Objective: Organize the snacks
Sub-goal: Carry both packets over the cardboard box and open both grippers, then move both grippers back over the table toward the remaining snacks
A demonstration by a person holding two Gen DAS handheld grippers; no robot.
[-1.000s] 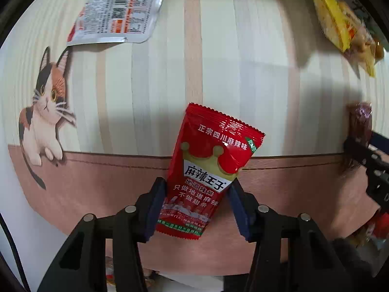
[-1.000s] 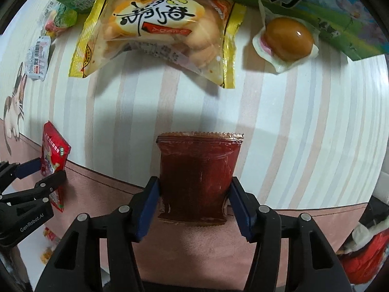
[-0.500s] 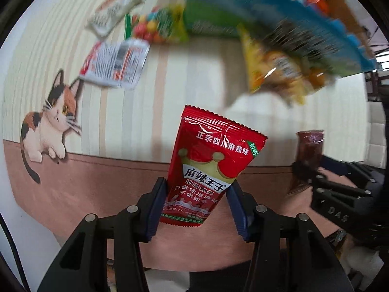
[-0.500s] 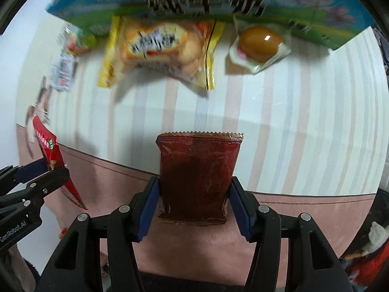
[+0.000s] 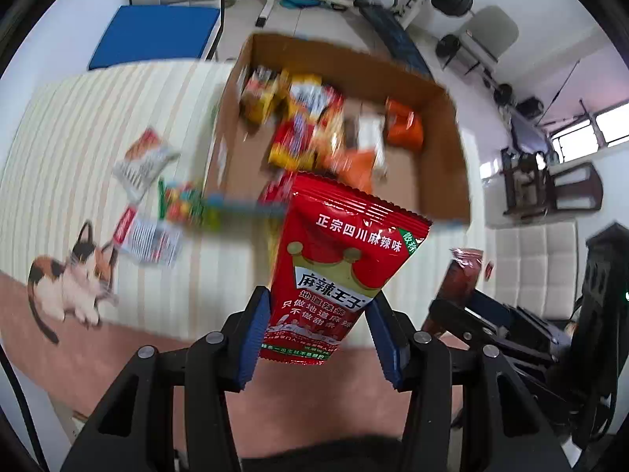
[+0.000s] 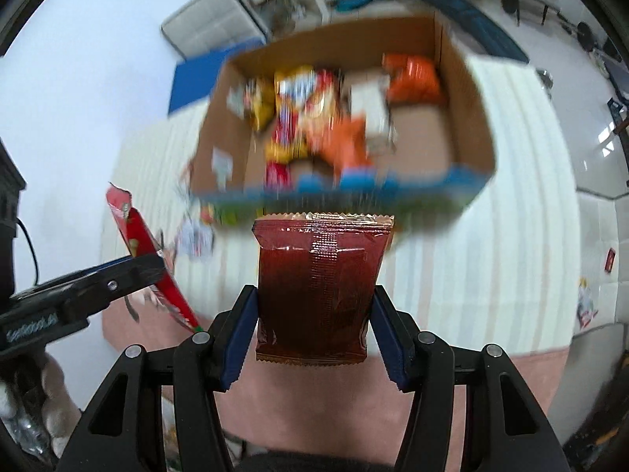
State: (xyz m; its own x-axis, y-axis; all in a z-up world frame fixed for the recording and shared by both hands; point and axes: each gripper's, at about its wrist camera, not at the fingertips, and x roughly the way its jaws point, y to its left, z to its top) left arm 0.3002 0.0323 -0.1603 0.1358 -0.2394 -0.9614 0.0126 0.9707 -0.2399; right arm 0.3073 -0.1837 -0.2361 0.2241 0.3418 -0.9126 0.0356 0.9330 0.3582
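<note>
Your left gripper (image 5: 318, 338) is clamped on the red snack packet (image 5: 338, 271): both blue pads press its lower edges, and the packet stands upright between the fingers, leaning slightly to their right. Your right gripper (image 6: 312, 334) is clamped on the dark red sachet (image 6: 318, 283), held upright with its crimped top edge beyond the fingertips.

The cardboard box (image 6: 471, 90) lies ahead of both pairs of fingers, open, with blurred snack bags (image 6: 310, 118) inside. Loose packets (image 5: 149, 212) lie on the striped table mat (image 5: 78, 157), ahead and to the left of your left fingers, beside the box. A cat print (image 5: 67, 283) marks the mat left of those fingers.
</note>
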